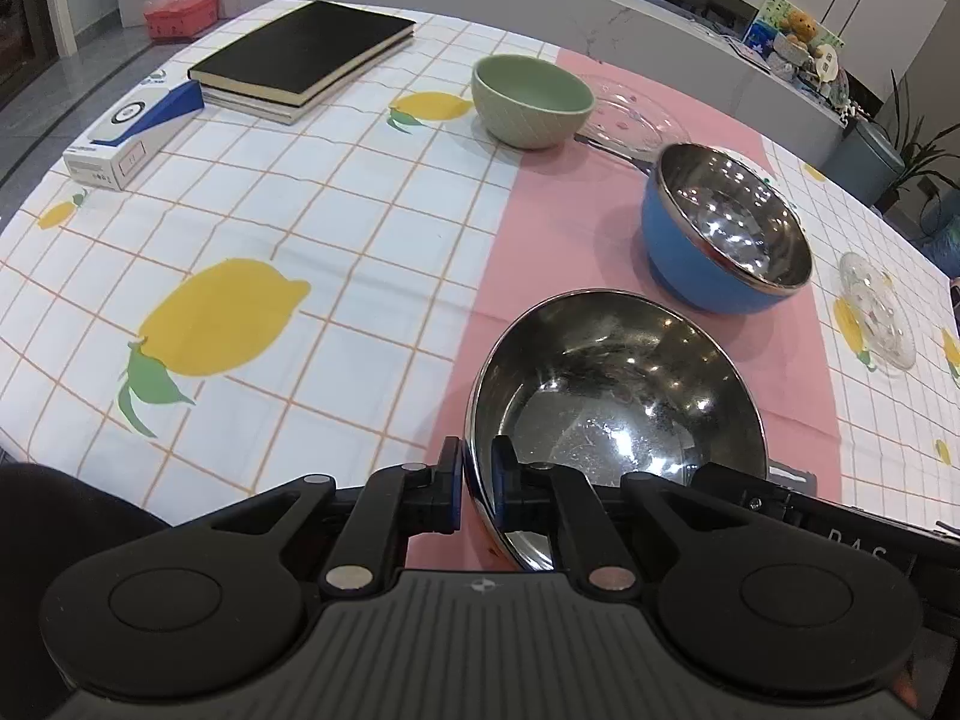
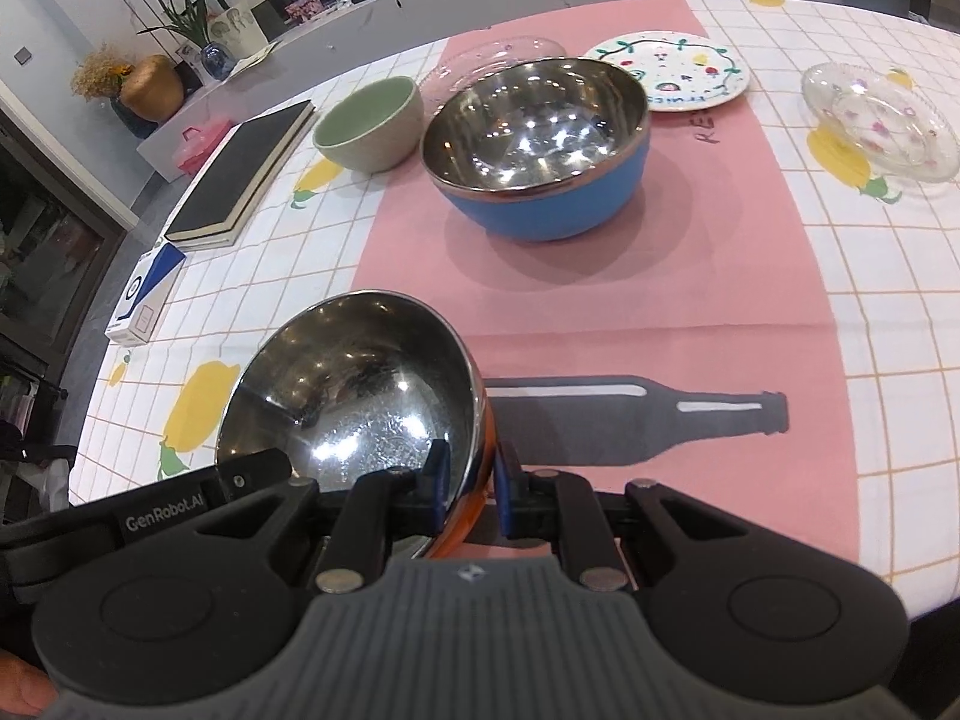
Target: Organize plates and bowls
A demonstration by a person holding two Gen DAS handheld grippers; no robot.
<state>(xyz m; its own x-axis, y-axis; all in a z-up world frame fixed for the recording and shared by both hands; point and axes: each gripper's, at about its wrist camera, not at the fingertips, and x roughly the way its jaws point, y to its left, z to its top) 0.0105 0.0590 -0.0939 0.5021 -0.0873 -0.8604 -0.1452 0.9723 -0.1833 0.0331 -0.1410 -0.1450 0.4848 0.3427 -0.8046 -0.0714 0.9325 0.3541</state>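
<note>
So far nothing is nested: both the left tool point(image 1: 477, 483) and right tool point(image 2: 471, 483) pinch the orange steel bowl point(image 1: 612, 402); blue bowl point(image 1: 720, 228) at one o'clock, green bowl point(image 1: 531, 99) and plates scattered.

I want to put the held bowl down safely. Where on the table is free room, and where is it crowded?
Free: the pink mat between the held steel bowl and the blue bowl; also the lemon cloth near the books. Crowded: behind the blue bowl, around the green bowl and plates.
</note>
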